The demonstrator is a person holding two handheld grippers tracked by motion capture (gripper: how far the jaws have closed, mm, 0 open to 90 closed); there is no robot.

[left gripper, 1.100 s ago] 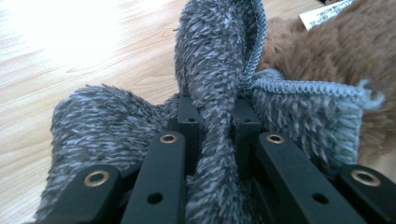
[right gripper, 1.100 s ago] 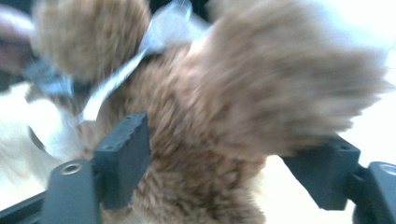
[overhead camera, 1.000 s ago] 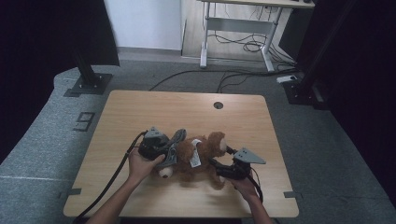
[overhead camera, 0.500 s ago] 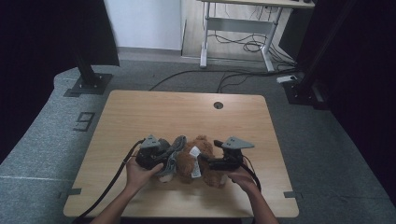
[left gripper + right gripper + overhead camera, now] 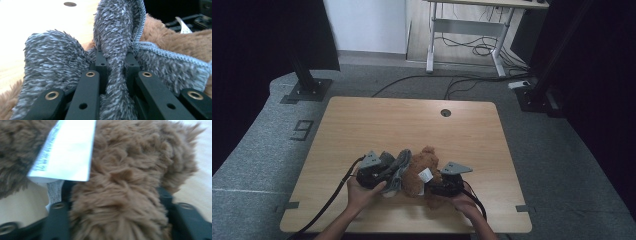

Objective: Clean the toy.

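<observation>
Right gripper (image 5: 439, 189) jaws just closing, now pinching brown teddy bear (image 5: 419, 172); left gripper (image 5: 384, 176) clamps grey cloth (image 5: 117, 50). Bear now anchored; cloth can be pulled.

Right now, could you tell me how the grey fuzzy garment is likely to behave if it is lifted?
The grey fuzzy garment would probably hang floppy, since it bunches in folds between the left gripper jaws. Its nap likely resists slipping. It looks light, so the brown teddy bear may drag along.
</observation>
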